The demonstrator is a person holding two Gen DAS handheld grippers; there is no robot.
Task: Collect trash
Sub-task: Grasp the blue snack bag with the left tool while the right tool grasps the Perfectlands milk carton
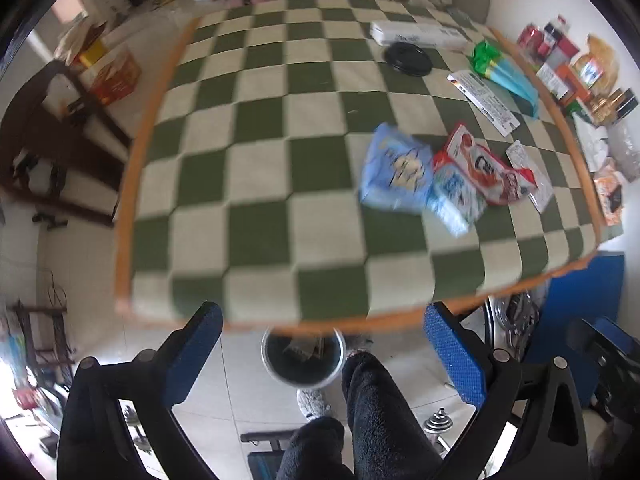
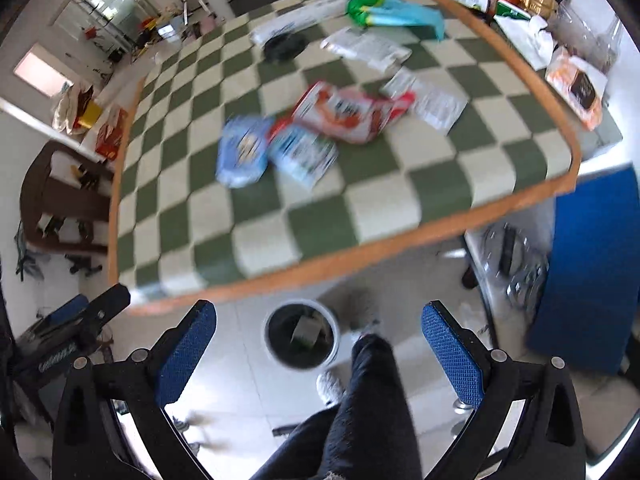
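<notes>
Both grippers are held above the near edge of the worktop, angled down so bin and litter share one view. The left gripper has its jaws wide apart, holding nothing; the right gripper likewise stands spread and empty. The trash lies right of centre in the left view: a pale blue wrapper, a red and white packet overlapping a smaller blue pack, with paper slips beside. A green and teal bag and a black lid sit toward the upper right. The waste bin stands on the tiled floor at lower centre, just under the worktop edge beside the person's dark-trousered leg, handy for dropping. Cloth is green-and-cream checked with orange trim; room cluttered, frames motion-blurred.
</notes>
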